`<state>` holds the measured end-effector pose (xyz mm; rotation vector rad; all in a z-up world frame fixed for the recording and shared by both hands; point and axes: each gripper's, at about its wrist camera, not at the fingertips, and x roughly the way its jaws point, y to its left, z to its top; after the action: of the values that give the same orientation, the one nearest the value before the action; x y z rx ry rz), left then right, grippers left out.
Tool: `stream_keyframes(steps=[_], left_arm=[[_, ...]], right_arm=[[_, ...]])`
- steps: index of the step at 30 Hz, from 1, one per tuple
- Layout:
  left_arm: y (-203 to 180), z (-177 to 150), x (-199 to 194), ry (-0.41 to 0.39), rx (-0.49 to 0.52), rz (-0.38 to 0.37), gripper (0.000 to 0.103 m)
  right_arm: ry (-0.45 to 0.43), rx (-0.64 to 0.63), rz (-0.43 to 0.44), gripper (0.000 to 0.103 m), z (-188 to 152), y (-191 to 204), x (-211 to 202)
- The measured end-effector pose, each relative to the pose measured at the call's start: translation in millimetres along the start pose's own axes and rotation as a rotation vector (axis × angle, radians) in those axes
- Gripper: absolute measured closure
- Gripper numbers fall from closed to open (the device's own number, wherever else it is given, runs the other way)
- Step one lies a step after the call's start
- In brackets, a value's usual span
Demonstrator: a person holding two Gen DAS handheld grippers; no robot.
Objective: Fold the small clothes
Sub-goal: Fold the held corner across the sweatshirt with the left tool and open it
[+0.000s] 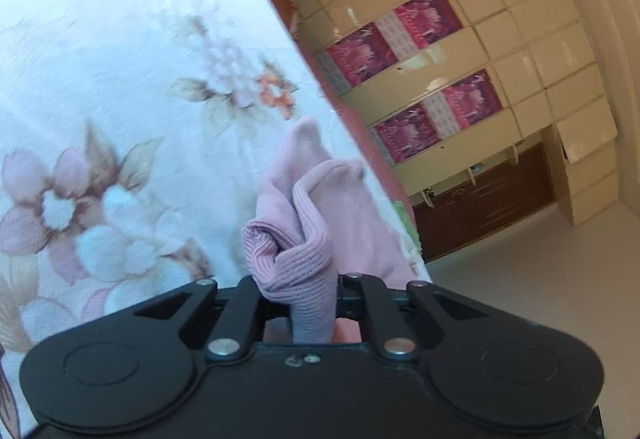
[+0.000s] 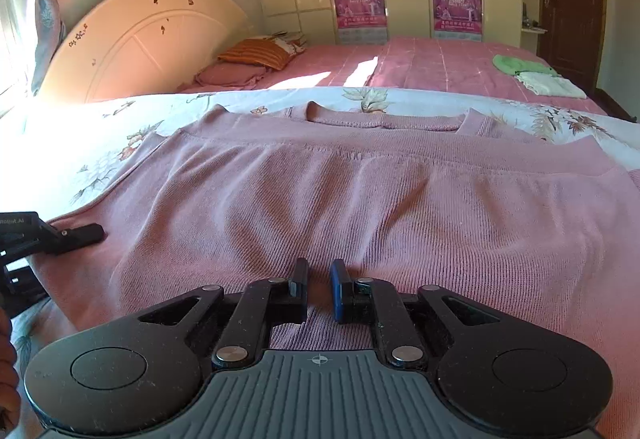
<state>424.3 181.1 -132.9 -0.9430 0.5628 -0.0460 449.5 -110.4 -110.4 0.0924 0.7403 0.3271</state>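
Right hand-held gripper jaws slightly apart over the pink sweater's hem, gripping nothing. Left hand-held gripper clamps a bunched sweater edge. Sweater mostly flat on the floral sheet; folding barely started, judging by this.

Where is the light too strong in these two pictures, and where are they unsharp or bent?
Right wrist view: sunlight washes out the floral sheet at the left edge, and a bright patch lies on the pink bedspread; the sweater is sharp. Left wrist view: the whole picture is soft, the floral sheet pale, and the wardrobe curves from the fisheye lens.
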Motion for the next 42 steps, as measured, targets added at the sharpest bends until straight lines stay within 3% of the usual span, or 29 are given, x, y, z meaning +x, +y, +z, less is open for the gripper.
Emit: stream_keyframes(steps=[2, 4, 8, 11, 16, 18, 19, 20, 21, 22, 23, 25, 26, 28, 31, 35, 42], left_arm=[[-30, 3, -2, 0.015, 0.097, -0.021, 0.094], [-63, -1, 1, 0.045, 0.184, -0.057, 0.094], [-133, -31, 17, 0.096, 0.336, -0.111, 0.094], [-180, -73, 34, 0.149, 0.41, -0.166, 0.094], [-230, -165, 79, 0.313, 0.501, -0.222, 0.094], [-242, -209, 104, 0.423, 0.547, -0.212, 0.091], [-245, -230, 116, 0.491, 0.577, -0.196, 0.081], [-246, -252, 129, 0.569, 0.62, -0.129, 0.078], [-250, -265, 129, 0.568, 0.663, -0.093, 0.08], [-256, -270, 120, 0.525, 0.712, -0.101, 0.066], [-260, -269, 111, 0.522, 0.736, -0.124, 0.056], [-258, -249, 89, 0.484, 0.697, -0.175, 0.054], [-255, -236, 78, 0.45, 0.687, -0.19, 0.054], [-244, -204, 59, 0.347, 0.676, -0.158, 0.054], [-217, -165, 62, 0.269, 0.65, -0.015, 0.054], [-185, -142, 89, 0.329, 0.603, 0.117, 0.051], [-159, -132, 100, 0.354, 0.513, 0.076, 0.049]], right_arm=[[0.006, 0.019, 0.025, 0.092, 4, -7, -4], [-0.048, 0.104, 0.027, 0.092, 8, -27, -25], [-0.144, 0.287, -0.02, 0.091, 0, -94, -79], [-0.172, 0.412, -0.051, 0.091, -8, -152, -117], [-0.184, 0.525, -0.081, 0.091, -25, -223, -169], [-0.184, 0.558, -0.075, 0.091, -31, -241, -185], [-0.187, 0.573, -0.066, 0.091, -34, -248, -192], [-0.186, 0.589, -0.057, 0.091, -37, -254, -195], [-0.177, 0.611, -0.041, 0.083, -40, -259, -200], [-0.167, 0.622, -0.025, 0.045, -41, -262, -203], [-0.181, 0.616, -0.012, 0.029, -41, -263, -208], [-0.208, 0.573, 0.019, 0.026, -40, -261, -215], [-0.207, 0.566, 0.034, 0.027, -39, -260, -216], [-0.195, 0.573, 0.085, 0.051, -34, -257, -211], [-0.166, 0.559, 0.132, 0.051, -29, -247, -198], [-0.079, 0.525, 0.137, 0.051, -28, -232, -178], [-0.019, 0.473, 0.103, 0.052, -25, -221, -154]])
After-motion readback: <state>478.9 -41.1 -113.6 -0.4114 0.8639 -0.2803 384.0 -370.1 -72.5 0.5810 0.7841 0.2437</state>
